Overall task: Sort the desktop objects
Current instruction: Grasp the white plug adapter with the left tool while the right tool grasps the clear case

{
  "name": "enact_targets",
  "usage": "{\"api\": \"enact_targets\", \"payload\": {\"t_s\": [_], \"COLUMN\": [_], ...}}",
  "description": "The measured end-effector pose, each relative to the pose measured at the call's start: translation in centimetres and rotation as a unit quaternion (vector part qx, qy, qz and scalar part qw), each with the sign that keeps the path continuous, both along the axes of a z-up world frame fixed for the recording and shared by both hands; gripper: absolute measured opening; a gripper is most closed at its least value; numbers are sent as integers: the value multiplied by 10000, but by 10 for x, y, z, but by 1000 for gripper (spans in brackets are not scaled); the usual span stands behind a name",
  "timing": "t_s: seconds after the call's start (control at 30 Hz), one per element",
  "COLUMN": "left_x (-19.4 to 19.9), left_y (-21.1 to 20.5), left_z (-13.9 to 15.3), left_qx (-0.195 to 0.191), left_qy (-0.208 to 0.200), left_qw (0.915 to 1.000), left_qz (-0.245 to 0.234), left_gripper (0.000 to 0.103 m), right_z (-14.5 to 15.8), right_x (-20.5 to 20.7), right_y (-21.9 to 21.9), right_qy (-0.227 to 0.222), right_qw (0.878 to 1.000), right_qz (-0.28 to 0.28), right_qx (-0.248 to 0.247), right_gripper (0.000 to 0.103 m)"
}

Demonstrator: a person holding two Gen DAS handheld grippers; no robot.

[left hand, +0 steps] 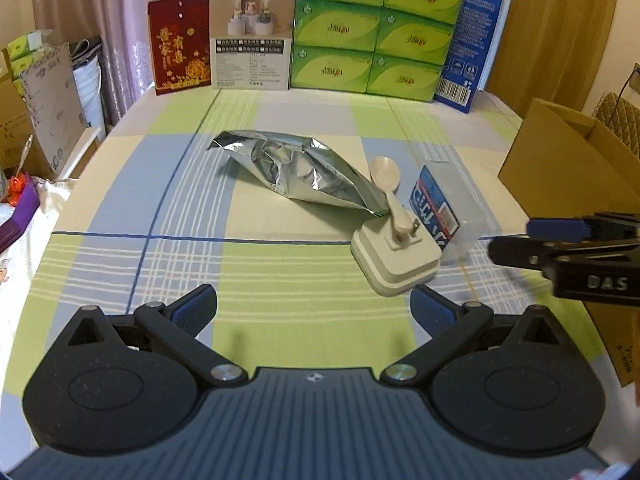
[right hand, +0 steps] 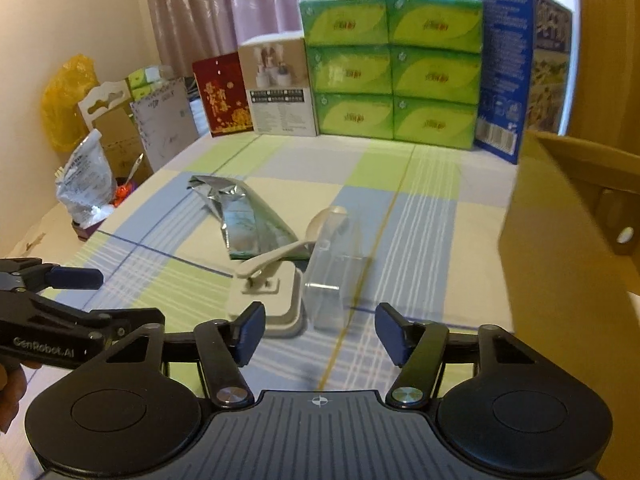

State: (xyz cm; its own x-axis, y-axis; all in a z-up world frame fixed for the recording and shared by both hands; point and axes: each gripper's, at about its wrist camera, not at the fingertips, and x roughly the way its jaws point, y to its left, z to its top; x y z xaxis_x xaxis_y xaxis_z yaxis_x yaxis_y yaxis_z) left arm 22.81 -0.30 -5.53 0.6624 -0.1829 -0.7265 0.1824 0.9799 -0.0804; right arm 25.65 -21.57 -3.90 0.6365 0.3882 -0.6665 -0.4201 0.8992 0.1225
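We hold the left tool (left hand: 314,308) and right tool (right hand: 320,334) spread wide, both empty. The clear box (right hand: 334,268), near the table's (left hand: 280,280) right edge beside the cardboard box (right hand: 560,240), looks empty.

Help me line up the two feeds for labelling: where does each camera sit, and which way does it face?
Left wrist: on the left gripper, facing along the checked tablecloth toward the foil pouch; its open fingers show, right gripper at right.
Right wrist: on the right gripper, facing the white plug adapter and clear plastic box; its open fingers show, left gripper at left.
Shared: pouch, white spoon, adapter, green tissue packs, cardboard box.
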Motion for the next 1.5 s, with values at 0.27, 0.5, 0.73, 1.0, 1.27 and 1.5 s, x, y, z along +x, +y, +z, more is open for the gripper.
{"api": "enact_targets", "payload": {"t_s": [0.27,0.5,0.73,1.0,1.27,1.5], "left_x": [17,21,23,22,29,46], "left_y": [-5,-6,-15,-14,-39,-49], "left_z": [-14,-17,-19,-23,-31,-44], "left_qx": [207,123,98,-35,-35,31], "left_qy": [21,68,95,86,28,-55], "left_qw": [9996,9998,9997,9990,9981,9990], "left_qz": [-185,-153,-224,-429,-621,-442], "left_gripper": [101,101,101,101,101,98], "right_z": [-19,-27,-31,-27,-11,-18], "right_x": [31,45,49,43,34,37], "right_y": [12,22,20,6,-9,-17], "right_qy": [-24,-12,114,905,479,552], "right_qw": [9997,9995,9992,9937,9988,9984], "right_qz": [67,170,142,469,-47,-98], "right_qx": [-249,-278,-369,463,1,-16], "right_gripper": [53,47,28,28,28,28]}}
